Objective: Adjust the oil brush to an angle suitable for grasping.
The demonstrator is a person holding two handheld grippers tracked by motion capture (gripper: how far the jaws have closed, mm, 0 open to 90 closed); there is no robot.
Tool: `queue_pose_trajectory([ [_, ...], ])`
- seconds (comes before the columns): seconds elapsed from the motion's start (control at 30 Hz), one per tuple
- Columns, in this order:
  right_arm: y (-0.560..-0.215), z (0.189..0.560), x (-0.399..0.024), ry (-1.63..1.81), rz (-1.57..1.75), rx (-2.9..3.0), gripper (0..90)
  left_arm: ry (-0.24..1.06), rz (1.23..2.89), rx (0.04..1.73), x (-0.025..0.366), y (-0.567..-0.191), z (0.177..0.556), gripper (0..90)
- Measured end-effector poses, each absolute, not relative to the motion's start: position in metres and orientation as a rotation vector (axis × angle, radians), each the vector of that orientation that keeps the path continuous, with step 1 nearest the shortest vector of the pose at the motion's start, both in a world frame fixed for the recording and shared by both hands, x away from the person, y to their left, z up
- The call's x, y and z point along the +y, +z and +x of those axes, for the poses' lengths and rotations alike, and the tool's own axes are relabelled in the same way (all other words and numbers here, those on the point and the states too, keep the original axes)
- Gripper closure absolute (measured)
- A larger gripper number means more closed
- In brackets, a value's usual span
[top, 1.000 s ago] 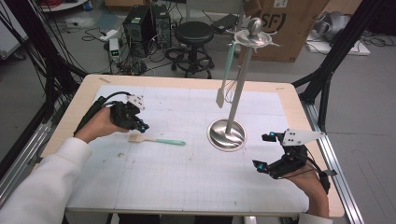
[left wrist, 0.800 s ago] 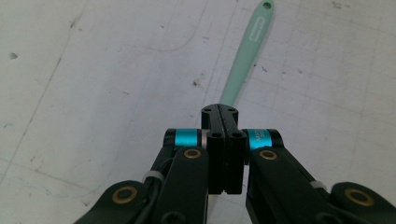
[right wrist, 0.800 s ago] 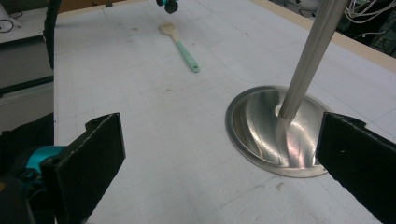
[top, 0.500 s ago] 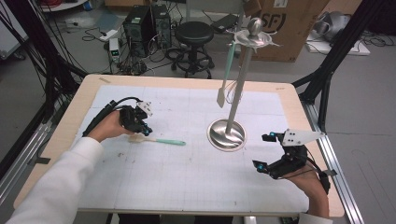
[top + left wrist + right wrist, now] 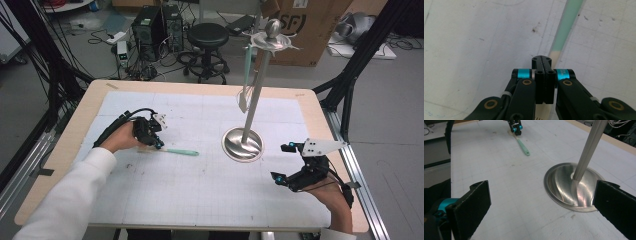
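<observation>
My left gripper (image 5: 543,61) is clamped on the spatula (image 5: 176,151); next I lift it toward the stand (image 5: 243,144). My right gripper (image 5: 292,162) waits, jaws apart.

Your right gripper (image 5: 541,205) hangs low over the white mat (image 5: 506,192) with its two black pads (image 5: 477,200) set wide apart, nothing between them. Just ahead on the right stands the steel stand (image 5: 574,187), its pole rising from a round base. Far off, your left gripper (image 5: 515,127) sits pressed together at the pale end of a green spatula (image 5: 523,147) lying flat.
</observation>
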State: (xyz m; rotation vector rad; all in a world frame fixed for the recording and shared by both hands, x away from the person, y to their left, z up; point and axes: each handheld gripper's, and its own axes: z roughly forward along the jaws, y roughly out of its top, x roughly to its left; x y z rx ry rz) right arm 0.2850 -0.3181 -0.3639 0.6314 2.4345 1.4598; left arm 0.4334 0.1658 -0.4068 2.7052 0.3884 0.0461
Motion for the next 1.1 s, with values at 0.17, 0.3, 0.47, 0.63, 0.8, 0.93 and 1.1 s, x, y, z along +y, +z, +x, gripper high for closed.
queue_pose_trajectory([
  [0.17,-0.3643,0.2851,-0.3171,1.454,0.633,2.437,0.6,0.046,2.713,0.381,0.1678,-0.4053,0.4325,89.9],
  [0.3,-0.3646,0.2851,-0.3166,1.445,0.634,2.441,0.6,0.047,2.731,0.375,0.1695,-0.4038,0.4306,90.0],
  [0.47,-0.365,0.2848,-0.3148,1.44,0.633,2.446,0.6,0.077,2.715,0.377,0.1701,-0.4022,0.4309,90.0],
  [0.63,-0.3653,0.2853,-0.3149,1.441,0.637,2.443,0.6,0.08,2.716,0.389,0.1697,-0.4049,0.4327,89.9],
  [0.8,-0.366,0.2857,-0.3154,1.436,0.636,2.446,0.6,0.078,2.734,0.392,0.1694,-0.4067,0.4336,89.9],
  [0.93,-0.3662,0.2855,-0.3159,1.439,0.645,2.447,0.6,0.079,2.744,0.385,0.1696,-0.4066,0.4329,90.0],
  [1.1,-0.3671,0.2861,-0.3147,1.432,0.641,2.453,0.6,0.096,2.754,0.374,0.1684,-0.4072,0.4329,89.9],
])
